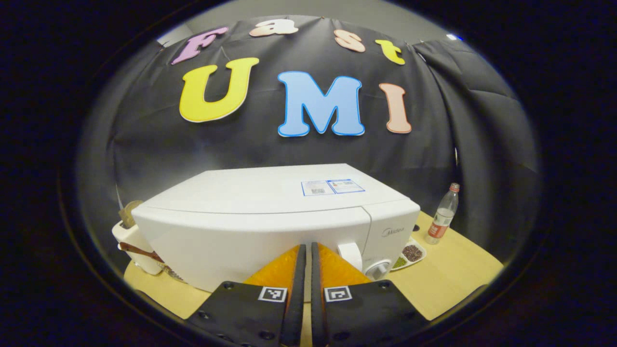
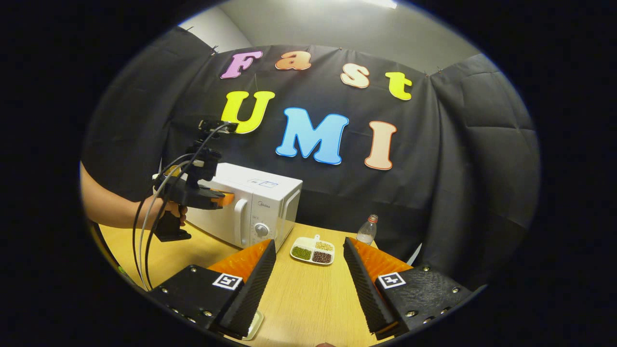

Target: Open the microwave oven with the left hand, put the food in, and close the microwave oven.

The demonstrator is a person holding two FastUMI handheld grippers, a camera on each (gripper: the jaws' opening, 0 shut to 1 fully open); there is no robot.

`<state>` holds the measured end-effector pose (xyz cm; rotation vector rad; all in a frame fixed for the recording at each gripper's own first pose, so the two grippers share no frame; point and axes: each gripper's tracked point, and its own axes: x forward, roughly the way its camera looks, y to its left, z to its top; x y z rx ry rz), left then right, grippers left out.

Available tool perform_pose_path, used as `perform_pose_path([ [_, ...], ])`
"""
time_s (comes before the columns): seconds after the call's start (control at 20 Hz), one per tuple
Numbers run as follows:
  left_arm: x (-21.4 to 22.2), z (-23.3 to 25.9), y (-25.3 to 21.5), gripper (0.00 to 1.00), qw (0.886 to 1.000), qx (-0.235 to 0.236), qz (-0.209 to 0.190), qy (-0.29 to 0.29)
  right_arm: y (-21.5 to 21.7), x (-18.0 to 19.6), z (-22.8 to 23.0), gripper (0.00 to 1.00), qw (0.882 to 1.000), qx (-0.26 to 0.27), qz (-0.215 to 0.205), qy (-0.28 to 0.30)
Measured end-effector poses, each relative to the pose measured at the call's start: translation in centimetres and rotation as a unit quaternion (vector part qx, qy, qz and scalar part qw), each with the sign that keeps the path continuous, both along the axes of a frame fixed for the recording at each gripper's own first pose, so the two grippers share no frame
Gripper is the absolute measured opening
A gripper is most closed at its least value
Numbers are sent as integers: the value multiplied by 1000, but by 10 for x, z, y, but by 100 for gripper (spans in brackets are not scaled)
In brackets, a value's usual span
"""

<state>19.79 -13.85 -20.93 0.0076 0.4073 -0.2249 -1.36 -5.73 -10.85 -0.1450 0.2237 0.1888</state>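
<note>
In the left gripper view, the left gripper (image 1: 308, 250) sits at the bottom centre of the frame with its two fingers drawn together, a thin dark slit between them and nothing held, their tips pointing at the lower front of the white microwave oven (image 1: 270, 217), which spans the middle of the frame with its door closed. To the right of the tips are the door handle (image 1: 351, 254) and a round control knob (image 1: 379, 269). At the right of the oven a small divided dish of food (image 1: 410, 254) lies on the wooden table (image 1: 458, 274), and a clear bottle (image 1: 442, 216) with a red label stands farther right. At the left edge, behind the oven, a white container (image 1: 132, 241) holds some brown utensils. In the right gripper view, the right gripper (image 2: 308, 270) is at the bottom with its fingers spread wide apart above the table (image 2: 308, 308), empty. Between and beyond the fingers, in the centre of the frame, lies the divided dish (image 2: 312, 250) with green, pale and dark contents. The bottle (image 2: 367, 230) stands just right of it. The microwave oven (image 2: 250, 209) stands at centre left with its door shut. At the left, a person's hand (image 2: 173, 214) grips the handle of the left gripper (image 2: 226, 198), which is held up just in front of the oven door near the handle (image 2: 239, 222), cables looping down from it.
</note>
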Motion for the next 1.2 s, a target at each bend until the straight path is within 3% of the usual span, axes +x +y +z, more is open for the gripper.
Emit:
perform_pose_path([
  [0.3,-89,53,20,14,998,-39,-9,-54,15,-32,8,87,999,22,-34,-9],
  [0.4,-121,68,38,10,997,-37,-6,-72,25,-45,8,87,998,41,-42,-3],
  [0.45,-135,77,47,18,996,-36,-3,-81,30,-50,10,88,998,48,-48,0],
  [0.6,-180,105,76,10,994,-32,8,-108,39,-64,14,88,996,62,-61,4],
  [0.65,-194,113,86,14,993,-30,12,-116,44,-69,16,88,996,65,-65,2],
  [0.8,-230,132,114,10,991,-18,23,-132,51,-79,24,88,995,63,-74,-12],
  [0.95,-261,143,140,14,989,-13,36,-141,64,-91,31,88,996,61,-68,-21],
  [1.0,-271,143,145,18,989,-10,37,-140,67,-95,34,88,996,60,-67,-26],
  [1.05,-280,144,153,29,989,-3,41,-140,70,-99,37,88,996,58,-67,-30],
  [1.2,-306,149,165,81,987,11,48,-151,77,-111,45,88,995,58,-69,-44],
])
